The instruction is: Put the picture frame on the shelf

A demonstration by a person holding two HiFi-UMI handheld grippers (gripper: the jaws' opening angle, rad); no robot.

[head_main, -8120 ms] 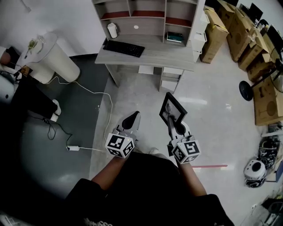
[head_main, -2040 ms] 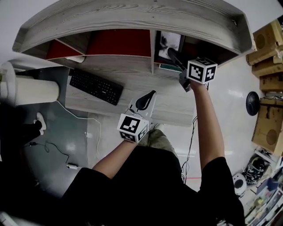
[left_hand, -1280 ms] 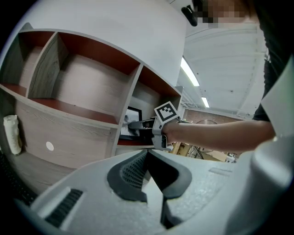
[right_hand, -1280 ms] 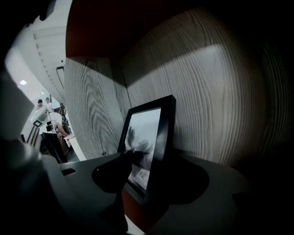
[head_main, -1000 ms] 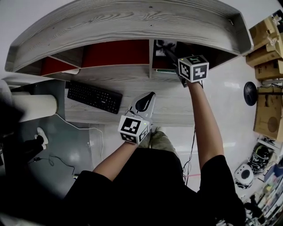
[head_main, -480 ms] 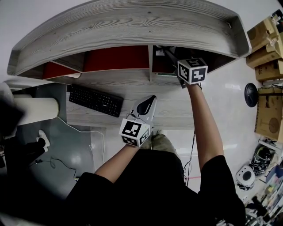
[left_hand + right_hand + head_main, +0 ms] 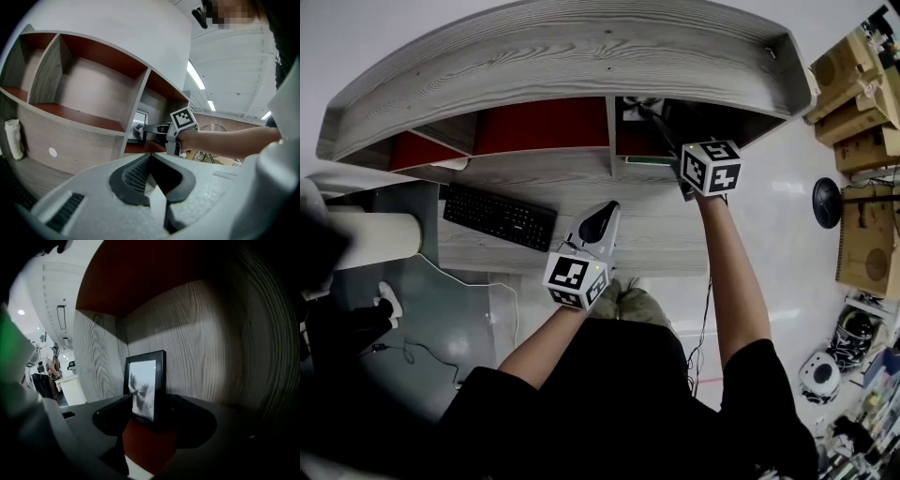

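Two tools show, and only one carries anything. The right tool is clamped on the lower edge of the picture frame, one jaw against its glazed front and the other behind it. The frame stands upright straight ahead of that tool, inside a compartment of the shelf, close to the wooden back wall, over the compartment's red floor; whether its foot already rests there cannot be told. The left tool has its jaws together on nothing and hangs above the surface, with the keyboard off to its left.

As a judgement, the frame should handle as a light, stiff, thin thing. Its black border gives firm hold, while the glazed front looks slippery and breakable, so a low pinch on the border suits it better than pressure on the pane. Being narrow, it may tip once freed.

No brand or readable writing shows; the frame's photo is a grey blur.
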